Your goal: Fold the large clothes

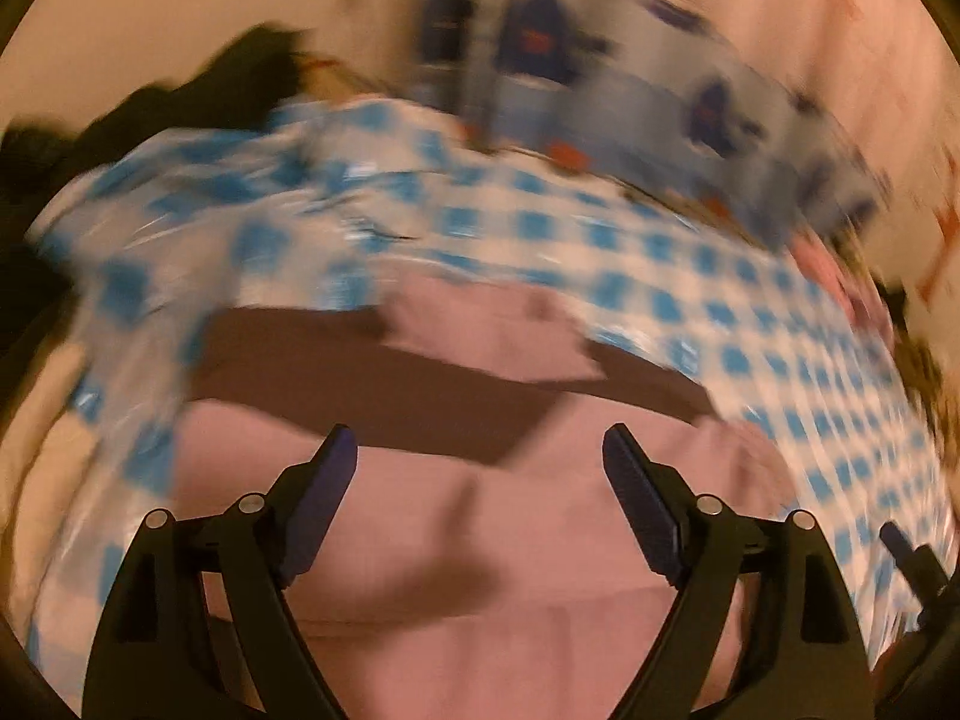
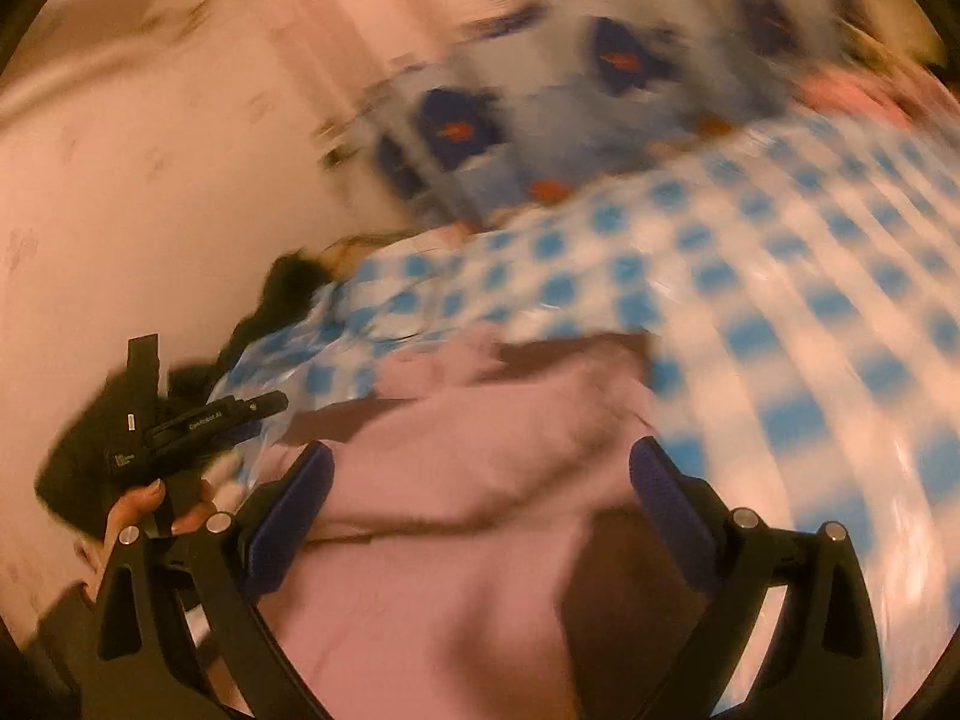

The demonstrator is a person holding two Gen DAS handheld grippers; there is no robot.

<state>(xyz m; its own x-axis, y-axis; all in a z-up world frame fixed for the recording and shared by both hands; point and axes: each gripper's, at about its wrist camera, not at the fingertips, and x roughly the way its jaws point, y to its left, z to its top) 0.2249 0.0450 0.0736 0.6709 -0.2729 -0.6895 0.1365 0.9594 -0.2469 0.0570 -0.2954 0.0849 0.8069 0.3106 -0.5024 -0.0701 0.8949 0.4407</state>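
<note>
One broad blue-and-white checked sheet (image 1: 690,264) spread over the surface below, blurred in both views, rumpled and lifted at the left in the left wrist view. Beyond it, along a pale wall, a grey-blue cloth with dark blue patches (image 1: 600,78), too smeared to make out further. Lying on the checked sheet, near the cameras: a large pink garment (image 1: 468,540), soft and matte, creased into wide folds with a flap turned over near its far edge and dark brown shadow bands (image 1: 372,378) across it. Heaped at the far left edge of the sheet, a dark pile of fabric (image 1: 180,96); no container visible around it. Left gripper (image 1: 480,450) hanging above the pink garment with jaws spread wide, nothing between them. Right gripper (image 2: 480,468) likewise gaping over the same garment, pads clear of the cloth. Smallest, in the right wrist view: a hand (image 2: 138,510) clasping the left gripper's handle at lower left.
</note>
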